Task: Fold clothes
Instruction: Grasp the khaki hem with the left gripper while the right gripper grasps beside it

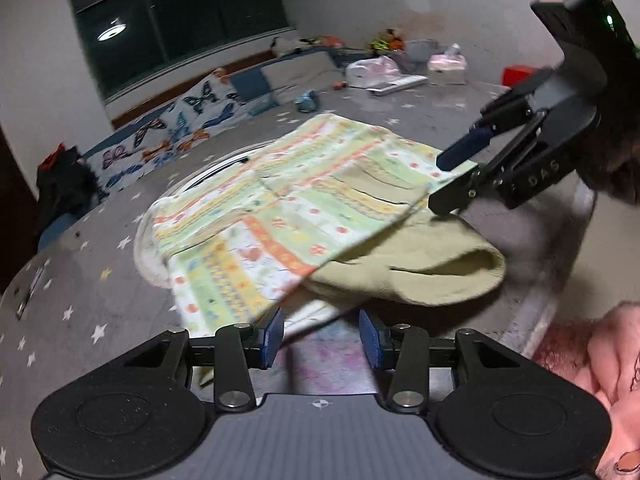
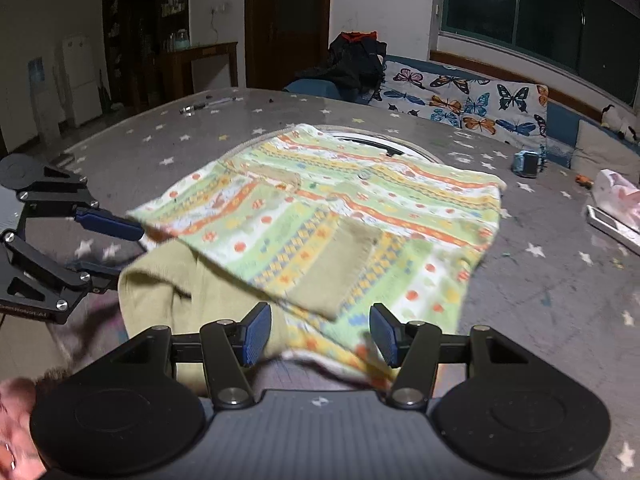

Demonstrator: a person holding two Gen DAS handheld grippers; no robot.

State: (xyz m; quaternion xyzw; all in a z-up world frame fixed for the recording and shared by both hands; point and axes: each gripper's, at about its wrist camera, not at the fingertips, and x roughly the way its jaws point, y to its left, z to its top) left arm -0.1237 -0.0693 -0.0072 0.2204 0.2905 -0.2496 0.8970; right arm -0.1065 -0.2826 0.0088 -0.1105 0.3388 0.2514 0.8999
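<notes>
Here the patterned garment (image 1: 280, 216) lies just ahead of both claws, left claw (image 1: 322, 338) and right claw (image 2: 320, 334) released.

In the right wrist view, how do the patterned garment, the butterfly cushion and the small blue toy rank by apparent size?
1. Patterned garment, largest, though nearest the camera.
2. Butterfly cushion.
3. Small blue toy, smallest; farther off, so true sizes stay unsure.

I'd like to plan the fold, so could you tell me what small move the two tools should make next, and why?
Probably lower both and close on the near hem of the striped patterned cotton garment. The left tool and right tool both stand open with cloth edge between their pads, nothing gripped, and the plain olive-green lining already lies turned out on the star-printed grey table cover.
</notes>
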